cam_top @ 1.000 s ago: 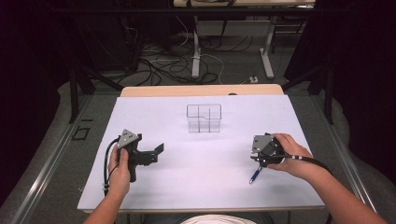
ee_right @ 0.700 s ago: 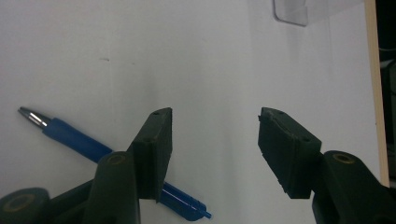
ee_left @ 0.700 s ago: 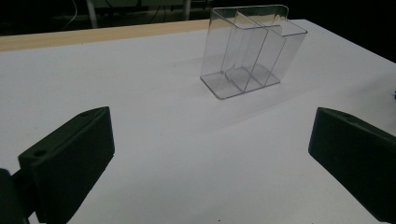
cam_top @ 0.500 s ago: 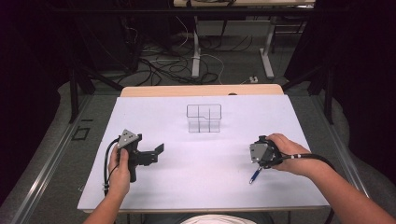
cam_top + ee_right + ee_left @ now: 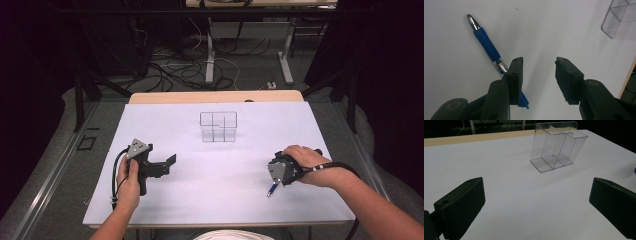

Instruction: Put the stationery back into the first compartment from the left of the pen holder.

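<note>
In right gripper view, pen (image 5: pixel 486 46) lies outside closing, empty right claw (image 5: pixel 539 75).

I am in a lab or workroom. My tabletop (image 5: pixel 165 130) has a plain white sheet on it. Behind it, lots of cables (image 5: pixel 175 70) lie tangled on the grey floor (image 5: pixel 250 70), by metal desk legs (image 5: pixel 210 52).

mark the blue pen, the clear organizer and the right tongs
blue pen (image 5: pixel 486 43), right gripper view, blue grip sleeve.
clear organizer (image 5: pixel 554 147), left gripper view, middle divider wall.
right tongs (image 5: pixel 539 75), right gripper view, gap midway between the tips.
</note>
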Motion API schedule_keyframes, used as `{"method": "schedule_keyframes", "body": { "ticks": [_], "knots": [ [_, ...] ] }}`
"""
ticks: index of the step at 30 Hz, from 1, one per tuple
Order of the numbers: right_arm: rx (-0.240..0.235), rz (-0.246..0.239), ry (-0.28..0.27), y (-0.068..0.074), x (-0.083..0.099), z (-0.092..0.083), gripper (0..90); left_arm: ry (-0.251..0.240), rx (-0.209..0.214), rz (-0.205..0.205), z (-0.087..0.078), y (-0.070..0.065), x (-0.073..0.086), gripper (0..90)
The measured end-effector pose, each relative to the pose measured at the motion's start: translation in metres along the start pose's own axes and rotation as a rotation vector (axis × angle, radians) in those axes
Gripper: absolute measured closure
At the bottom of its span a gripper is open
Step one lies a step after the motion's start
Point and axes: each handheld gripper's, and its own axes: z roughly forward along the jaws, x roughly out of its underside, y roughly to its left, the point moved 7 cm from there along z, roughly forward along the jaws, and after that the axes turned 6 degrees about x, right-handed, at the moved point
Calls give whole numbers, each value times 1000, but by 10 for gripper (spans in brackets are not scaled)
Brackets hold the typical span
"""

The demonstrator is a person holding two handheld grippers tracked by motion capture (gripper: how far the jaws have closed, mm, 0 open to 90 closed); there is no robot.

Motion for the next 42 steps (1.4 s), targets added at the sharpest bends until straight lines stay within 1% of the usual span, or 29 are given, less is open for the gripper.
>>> {"method": "schedule_keyframes", "body": {
  "ticks": [1, 2, 3, 4, 6, 7, 8, 9, 11, 12, 13, 15, 16, 18, 19, 21, 22, 24, 26, 28, 29, 31, 32, 34, 36, 39, 40, 41, 42],
  "knots": [
    [-16, -24, 8, -1, 0, -1, 595, 1, 0, -1, 0, 0, 0, 1],
    [-41, -31, 13, 2, -1, -1, 605, 1, 0, -1, 0, 0, 0, 1],
    [-10, -39, -12, 1, -2, 1, 609, 1, 0, -1, 0, 0, 0, 1],
    [-41, -35, -1, 5, -2, 1, 617, 3, 0, -1, 0, 0, 0, 1],
    [-58, -49, 7, 6, -3, 1, 634, 0, 0, 5, 0, 0, 0, 1],
    [-96, -72, 25, 7, -3, -1, 646, 0, 0, 5, 0, 0, 0, 1],
    [-103, -63, 24, 9, -3, 0, 657, 0, 1, 4, 1, 0, 0, 1],
    [-83, -56, -1, 10, -5, 2, 674, 3, 1, 1, 1, -1, 0, 1],
    [-120, -64, 4, 13, -4, 3, 689, 4, 1, 0, 1, -1, 0, 1],
    [-132, -80, 28, 15, -3, 2, 692, 3, 0, 0, 1, -1, 0, 1],
    [-149, -81, 30, 17, -3, 3, 692, 3, 0, 0, 1, -1, 0, 1],
    [-169, -91, 42, 20, -3, 4, 689, 2, 1, -6, 1, -1, 0, 1],
    [-188, -111, 46, 21, -3, 5, 687, 4, -1, 0, 0, -1, 0, 1],
    [-181, -135, 53, 22, -3, 5, 688, 4, 1, 0, 1, -1, 0, 1],
    [-163, -121, 29, 23, -4, 7, 691, 3, 0, 0, 1, -1, 0, 1],
    [-177, -143, 47, 24, -4, 6, 698, 3, 1, 0, 1, -1, 0, 1],
    [-185, -141, 33, 27, -5, 8, 704, 4, 1, 0, 1, -1, 0, 1],
    [-204, -167, 37, 27, -5, 8, 710, 4, 2, 0, 1, 0, 0, 1],
    [-213, -167, 38, 29, -6, 9, 710, 5, 1, -1, 1, 0, 0, 1],
    [-216, -178, 36, 29, -6, 10, 711, 4, 2, -1, 1, -1, 0, 1],
    [-203, -178, 42, 29, -6, 10, 713, 4, 1, 0, 1, -1, 0, 1],
    [-217, -182, 37, 31, -7, 12, 718, 5, 1, 1, 1, -1, 0, 1],
    [-198, -179, 22, 32, -8, 14, 719, 5, 1, 0, 1, -1, 0, 1],
    [-221, -197, 52, 33, -7, 14, 720, 5, 0, 1, 1, 0, 0, 1],
    [-259, -191, 49, 37, -8, 15, 721, 5, 0, 0, 1, 0, 0, 1],
    [-228, -203, 30, 36, -9, 17, 722, 5, 1, 0, 1, -1, 0, 1],
    [-238, -222, 58, 35, -8, 16, 722, 3, 4, -6, 1, -1, 0, 1],
    [-232, -212, 52, 37, -8, 17, 723, 6, 2, 1, 1, -1, 0, 1],
    [-243, -223, 57, 37, -8, 18, 726, 6, 2, 1, 1, -1, 0, 0]
  ]
}}
